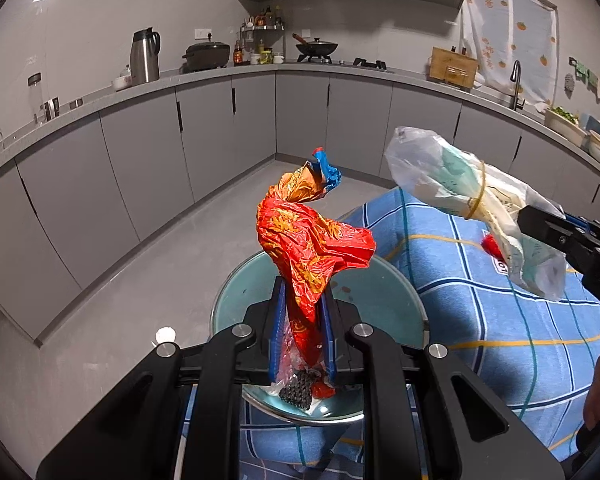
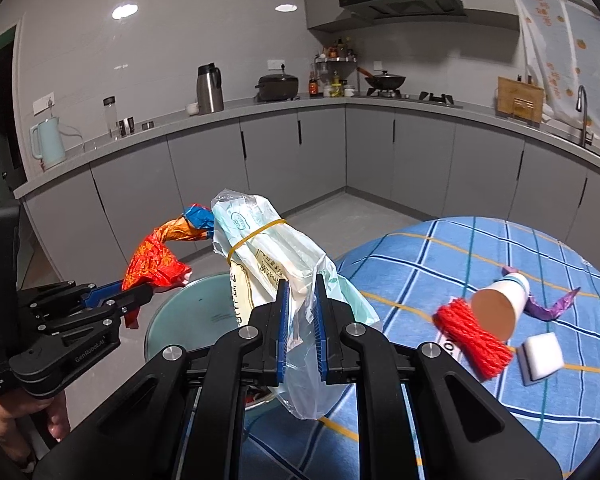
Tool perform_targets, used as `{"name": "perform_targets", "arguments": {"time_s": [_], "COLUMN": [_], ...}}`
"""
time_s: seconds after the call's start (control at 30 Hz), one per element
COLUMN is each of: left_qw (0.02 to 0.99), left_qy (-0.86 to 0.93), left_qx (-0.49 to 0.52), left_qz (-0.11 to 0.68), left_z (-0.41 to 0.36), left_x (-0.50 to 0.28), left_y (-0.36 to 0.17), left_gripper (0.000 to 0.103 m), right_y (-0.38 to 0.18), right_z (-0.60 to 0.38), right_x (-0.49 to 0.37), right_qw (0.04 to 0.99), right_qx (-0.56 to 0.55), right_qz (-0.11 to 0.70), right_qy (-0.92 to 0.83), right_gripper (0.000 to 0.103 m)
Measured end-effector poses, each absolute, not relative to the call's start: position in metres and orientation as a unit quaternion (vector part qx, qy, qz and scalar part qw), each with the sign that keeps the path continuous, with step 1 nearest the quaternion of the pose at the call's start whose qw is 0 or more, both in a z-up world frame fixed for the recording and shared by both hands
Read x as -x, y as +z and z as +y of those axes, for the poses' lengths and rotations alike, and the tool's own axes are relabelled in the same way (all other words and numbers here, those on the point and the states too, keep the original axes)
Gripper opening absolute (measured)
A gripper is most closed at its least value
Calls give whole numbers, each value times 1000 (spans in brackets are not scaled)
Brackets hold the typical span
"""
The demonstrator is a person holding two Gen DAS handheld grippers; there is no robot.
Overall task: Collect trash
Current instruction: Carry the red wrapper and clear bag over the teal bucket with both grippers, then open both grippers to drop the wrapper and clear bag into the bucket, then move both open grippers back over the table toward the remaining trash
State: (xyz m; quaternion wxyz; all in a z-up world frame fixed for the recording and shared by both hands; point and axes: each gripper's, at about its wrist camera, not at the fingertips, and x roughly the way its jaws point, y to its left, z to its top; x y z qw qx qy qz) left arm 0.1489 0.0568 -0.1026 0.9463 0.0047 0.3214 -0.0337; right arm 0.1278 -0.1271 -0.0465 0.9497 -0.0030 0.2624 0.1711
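Note:
My left gripper (image 1: 302, 292) is shut on a crumpled red-orange wrapper (image 1: 308, 240) with a blue tip, which stands up out of the jaws. Under it sits a round teal bowl (image 1: 384, 292) with a metal rim; a bit of black mesh and red scraps show below the fingers. My right gripper (image 2: 300, 284) is shut on a clear plastic bag (image 2: 268, 248) bound with a yellow rubber band. The bag (image 1: 452, 184) hangs to the right of the wrapper, above the table's edge. The right wrist view shows the left gripper (image 2: 140, 294) and its wrapper (image 2: 156, 260) over the bowl (image 2: 188, 312).
The table's blue checked cloth (image 2: 460, 248) carries a red mesh roll (image 2: 474, 338), a tipped paper cup (image 2: 500, 304), a white block (image 2: 540, 356) and a purple wrapper (image 2: 552, 306). Grey kitchen cabinets (image 1: 228, 128) ring the bare floor beyond. A hand (image 2: 56, 420) holds the left gripper.

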Motion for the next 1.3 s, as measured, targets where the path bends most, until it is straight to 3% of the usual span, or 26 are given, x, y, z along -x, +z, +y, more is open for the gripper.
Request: {"name": "perform_targets", "arguments": {"time_s": [0.63,0.7,0.77,0.87,1.0,1.07,1.3], "left_qw": [927,926,927,931,933,935,937], "left_qy": [-32,-29,-27,-16,-8,-6,-16], "left_qx": [1,0,3,7,13,15,15], "left_qz": [375,376,374,365,359,354,348], "left_z": [61,63,65,69,74,75,63], "left_x": [-177,-178,-178,-177,-175,-173,-167], "left_y": [-144,-146,-145,-142,-139,-136,-132], "left_gripper": [21,27,39,56,62,71,80], "right_y": [-97,-104,-106,-109,-106,-103,-99], "right_z": [-91,-87,-85,-88,-98,-104,-125], "right_x": [-162,-164,-164,-164,-162,-160,-149], "right_qw": [928,923,924,925,928,931,936], "right_qx": [41,46,48,46,34,29,25], "right_qz": [318,326,324,323,320,317,310], "right_qy": [190,197,197,195,185,181,166], "right_gripper": [14,17,30,37,39,41,43]}}
